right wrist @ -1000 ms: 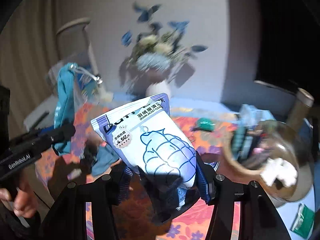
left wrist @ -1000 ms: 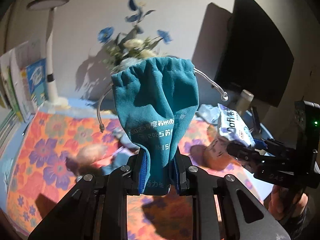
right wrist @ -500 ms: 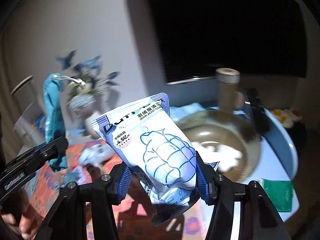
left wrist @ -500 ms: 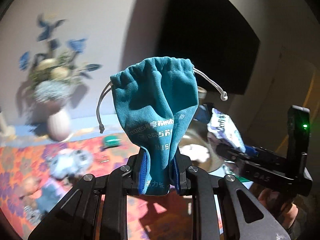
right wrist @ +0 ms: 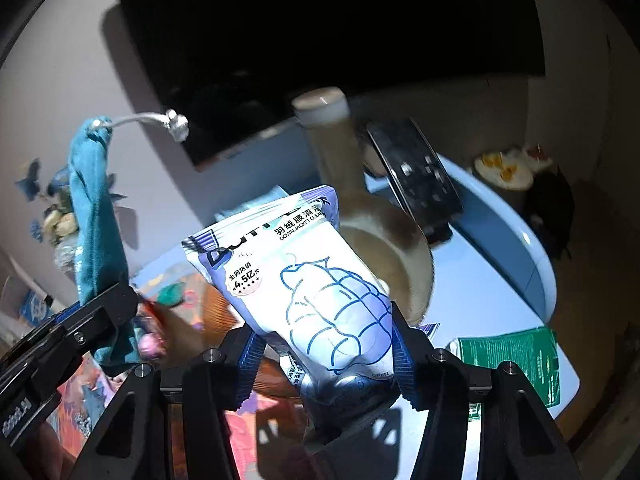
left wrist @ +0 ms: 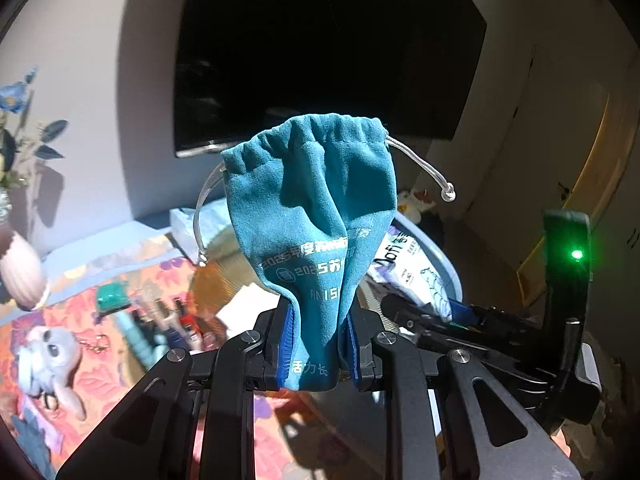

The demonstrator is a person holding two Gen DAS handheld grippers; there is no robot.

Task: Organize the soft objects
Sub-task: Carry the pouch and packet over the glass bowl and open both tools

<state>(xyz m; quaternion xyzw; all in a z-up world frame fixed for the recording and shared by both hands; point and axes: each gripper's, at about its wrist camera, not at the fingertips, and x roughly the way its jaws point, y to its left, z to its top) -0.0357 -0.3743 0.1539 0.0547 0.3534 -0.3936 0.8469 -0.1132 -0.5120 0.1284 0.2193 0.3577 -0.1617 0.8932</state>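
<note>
left gripper (left wrist: pixel 318 354): jaws clamped | right gripper (right wrist: pixel 324 348): jaws clamped

Black angular finger frames with silver screws and blue ribbed pads (right wrist: pixel 402 354) are being shown; a green light (left wrist: pixel 576 255) is glowing.

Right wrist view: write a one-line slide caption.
Right gripper clamps a white down-jacket wipes pack above a wooden bowl; the left gripper holds a teal drawstring pouch.

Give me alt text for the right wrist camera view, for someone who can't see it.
The right gripper holds a white and blue wipes packet upright between its fingers, above a round tan bowl on a pale blue table. At left, the left gripper carries a teal drawstring pouch; a green sachet lies at right.
</note>
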